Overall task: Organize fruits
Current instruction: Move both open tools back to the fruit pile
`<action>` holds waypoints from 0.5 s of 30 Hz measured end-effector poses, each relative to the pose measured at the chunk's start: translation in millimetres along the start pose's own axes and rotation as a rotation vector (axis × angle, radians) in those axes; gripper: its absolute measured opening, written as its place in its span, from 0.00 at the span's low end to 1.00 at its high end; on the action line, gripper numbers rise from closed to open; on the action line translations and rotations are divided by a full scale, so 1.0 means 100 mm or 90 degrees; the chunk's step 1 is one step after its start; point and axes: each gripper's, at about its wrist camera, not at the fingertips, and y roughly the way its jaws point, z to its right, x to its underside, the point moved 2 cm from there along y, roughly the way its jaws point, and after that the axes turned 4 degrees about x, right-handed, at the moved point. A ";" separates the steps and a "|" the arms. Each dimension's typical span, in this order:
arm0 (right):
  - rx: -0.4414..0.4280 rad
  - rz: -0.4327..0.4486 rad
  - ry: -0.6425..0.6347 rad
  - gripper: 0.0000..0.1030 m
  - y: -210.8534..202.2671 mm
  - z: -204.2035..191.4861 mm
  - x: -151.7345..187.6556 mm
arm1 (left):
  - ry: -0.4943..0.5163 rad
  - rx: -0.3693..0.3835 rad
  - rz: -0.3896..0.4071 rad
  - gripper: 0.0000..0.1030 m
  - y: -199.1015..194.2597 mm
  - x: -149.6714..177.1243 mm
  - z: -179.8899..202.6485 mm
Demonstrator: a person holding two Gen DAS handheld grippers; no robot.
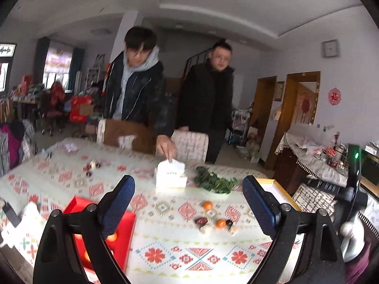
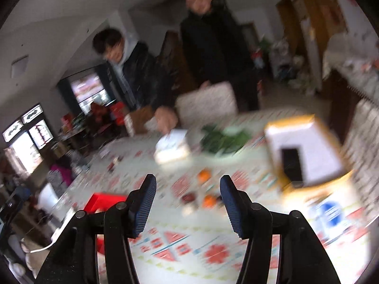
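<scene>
Fruits lie loose mid-table: a far orange (image 1: 207,205), a nearer orange (image 1: 220,223) and a dark fruit (image 1: 201,221) just left of it, with small pale pieces among them. More oranges sit in the red box (image 1: 123,241) at the near left. The left gripper (image 1: 189,203) stands wide and empty above the cloth; the right gripper (image 2: 188,203) is partly open, empty too. Round fruit could roll off if nudged. A bystander's hand (image 1: 167,147) reaches for the white tissue box (image 1: 171,174) beyond, risking collision.
</scene>
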 end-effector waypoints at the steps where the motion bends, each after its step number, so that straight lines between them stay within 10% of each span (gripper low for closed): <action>1: 0.016 0.016 -0.006 0.73 -0.09 0.04 -0.08 | 0.013 -0.003 0.003 0.92 0.00 -0.03 0.05; 12: -0.001 -0.065 -0.008 0.83 0.87 0.14 0.41 | 0.001 0.002 -0.111 0.95 0.78 0.59 -0.04; 15: -0.009 -0.119 -0.002 0.70 1.32 0.15 0.66 | -0.020 -0.003 -0.150 0.95 1.05 0.78 -0.16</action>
